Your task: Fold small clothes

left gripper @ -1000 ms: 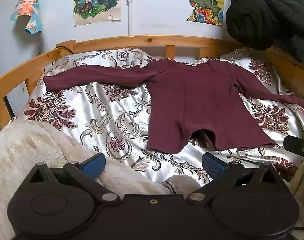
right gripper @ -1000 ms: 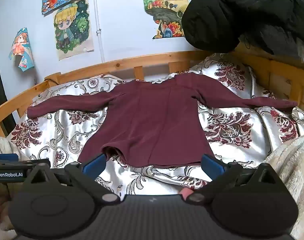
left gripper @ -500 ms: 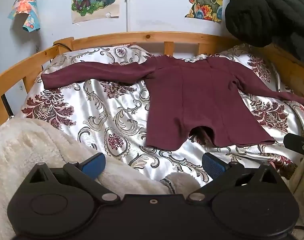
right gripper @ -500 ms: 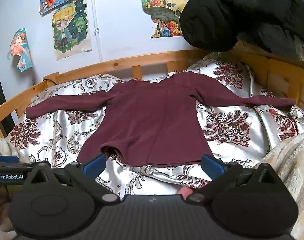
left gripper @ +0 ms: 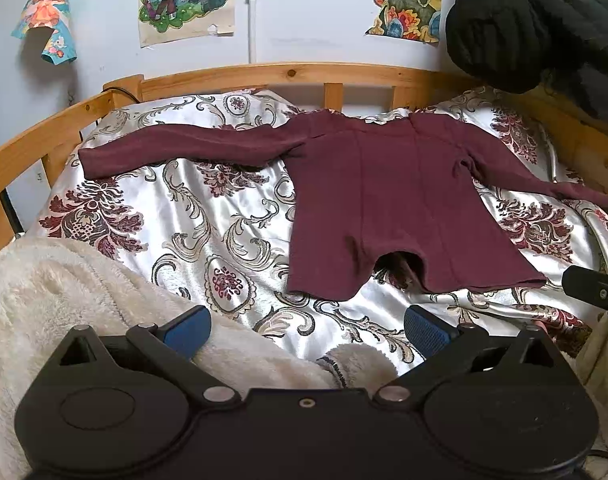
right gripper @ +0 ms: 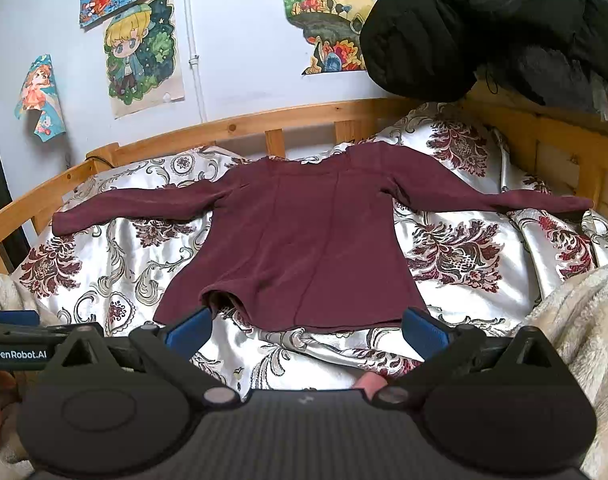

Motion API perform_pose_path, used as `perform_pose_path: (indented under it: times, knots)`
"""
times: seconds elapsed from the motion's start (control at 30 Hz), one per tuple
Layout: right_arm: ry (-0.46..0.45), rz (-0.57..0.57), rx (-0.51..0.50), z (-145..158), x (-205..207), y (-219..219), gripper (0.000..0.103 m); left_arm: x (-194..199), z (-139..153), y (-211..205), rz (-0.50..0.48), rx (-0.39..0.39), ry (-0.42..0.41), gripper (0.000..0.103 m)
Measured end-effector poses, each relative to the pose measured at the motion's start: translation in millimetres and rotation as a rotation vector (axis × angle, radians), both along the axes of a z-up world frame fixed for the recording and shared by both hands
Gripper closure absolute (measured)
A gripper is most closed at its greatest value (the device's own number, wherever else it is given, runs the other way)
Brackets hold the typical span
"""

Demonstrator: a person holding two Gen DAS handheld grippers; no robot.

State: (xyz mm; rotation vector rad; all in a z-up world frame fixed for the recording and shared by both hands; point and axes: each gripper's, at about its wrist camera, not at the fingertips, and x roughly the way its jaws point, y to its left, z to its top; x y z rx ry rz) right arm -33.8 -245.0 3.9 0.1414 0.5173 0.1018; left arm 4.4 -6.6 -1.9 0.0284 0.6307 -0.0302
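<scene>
a maroon long-sleeved top (left gripper: 388, 208) (right gripper: 304, 240) lies flat on the bed, unfolded, both sleeves spread wide, neck toward the headboard, hem slightly lifted.

A wooden bed frame (left gripper: 264, 74) is seen running along a pale wall, and the bed is covered by a satin sheet (left gripper: 192, 216) printed with grey scrolls and dark red flowers. A cream fleece blanket (left gripper: 56, 296) is bunched at the near edge (it shows again at the right in the right wrist view (right gripper: 576, 320)). Cartoon posters (right gripper: 144, 52) are stuck to the wall, one with a curled corner (left gripper: 48, 20). A black quilted jacket (right gripper: 484, 28) is hung over the far right corner.
</scene>
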Motion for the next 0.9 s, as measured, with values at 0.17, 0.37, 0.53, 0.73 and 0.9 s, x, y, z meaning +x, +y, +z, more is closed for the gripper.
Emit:
perform_pose_path:
  times: [0.17, 0.37, 0.53, 0.73, 0.9]
  knots:
    - [0.001, -0.001, 0.003, -0.4, 0.1, -0.1, 0.0, -1.5, -0.6, 1.0, -0.003, 0.001, -0.001, 0.001]
    - [0.002, -0.002, 0.004, -0.2, -0.1, -1.0, 0.0, -1.6, -0.7, 1.0, -0.008, -0.003, -0.001, 0.001]
    - [0.006, -0.003, 0.009, -0.8, 0.6, -1.5, 0.0, -1.6, -1.2, 0.7, -0.016, 0.0, 0.002, 0.001]
    - [0.009, -0.006, 0.014, -1.9, 1.2, -1.2, 0.0, -1.7, -1.1, 0.4, -0.016, 0.001, 0.002, 0.001]
    - [0.004, -0.021, 0.025, -2.0, 0.6, -3.2, 0.0, -1.6, -0.4, 0.2, -0.015, -0.001, 0.001, 0.001]
